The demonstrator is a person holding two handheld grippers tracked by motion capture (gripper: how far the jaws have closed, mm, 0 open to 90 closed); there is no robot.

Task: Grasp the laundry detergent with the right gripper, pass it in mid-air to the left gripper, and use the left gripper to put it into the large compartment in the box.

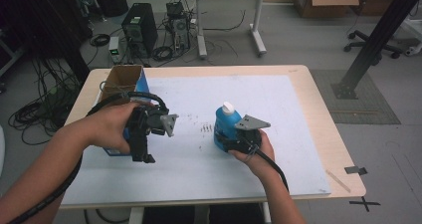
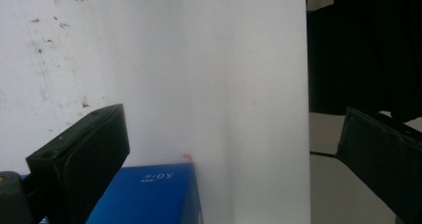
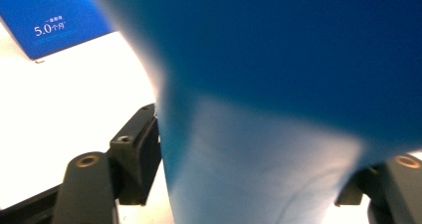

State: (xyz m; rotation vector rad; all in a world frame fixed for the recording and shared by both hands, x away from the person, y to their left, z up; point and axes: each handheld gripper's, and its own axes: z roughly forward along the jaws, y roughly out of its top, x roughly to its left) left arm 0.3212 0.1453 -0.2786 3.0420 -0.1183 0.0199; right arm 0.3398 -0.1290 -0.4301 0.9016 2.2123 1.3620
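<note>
A: While the blue bottle stands upright on the counter, near the middle of the white mat, where is the right hand-held gripper?
B: At the bottle's near side, low on its body. In the right gripper view the bottle fills the gap and both jaws sit against its sides, so it looks gripped, though the blur there makes contact hard to confirm.
A: The cap?
B: White cap, on top.
A: And the left hand-held gripper?
B: Well left of the bottle, jaws wide apart, nothing between them. In the left gripper view they straddle bare mat, with a corner of the blue box below.
A: Where is that box?
B: Left of the bottle, beneath the left hand. A brown cardboard box stands beyond it.
</note>
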